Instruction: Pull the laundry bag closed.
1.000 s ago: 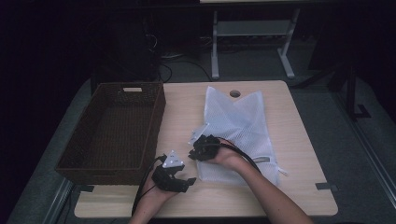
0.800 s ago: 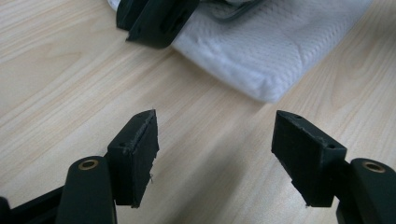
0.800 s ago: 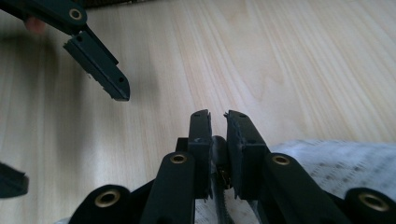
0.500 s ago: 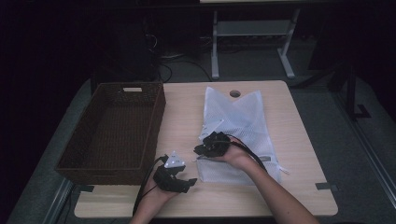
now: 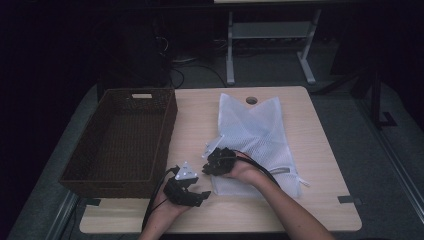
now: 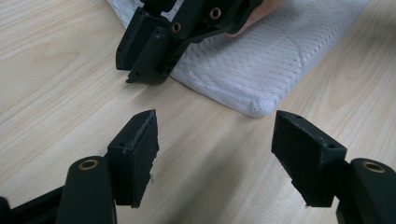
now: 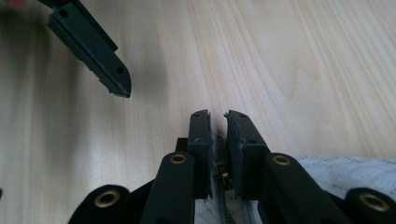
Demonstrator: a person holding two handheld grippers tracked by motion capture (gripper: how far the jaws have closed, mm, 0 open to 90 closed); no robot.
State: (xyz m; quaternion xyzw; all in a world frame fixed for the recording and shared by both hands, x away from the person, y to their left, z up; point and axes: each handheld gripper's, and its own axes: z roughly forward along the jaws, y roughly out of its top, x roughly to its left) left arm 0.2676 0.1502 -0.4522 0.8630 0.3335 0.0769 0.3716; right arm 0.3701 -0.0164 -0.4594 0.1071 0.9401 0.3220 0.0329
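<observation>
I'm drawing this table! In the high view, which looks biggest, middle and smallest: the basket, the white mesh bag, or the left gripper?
1. Basket, largest.
2. White mesh bag, somewhat smaller.
3. Left gripper, clearly smallest.

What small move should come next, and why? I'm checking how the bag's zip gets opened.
Probably draw the right tongs along the zip: their jaws are nearly shut on the pull at the mesh bag's near left corner. The left tongs hang open over bare table beside it, so they could first pin that corner.
</observation>
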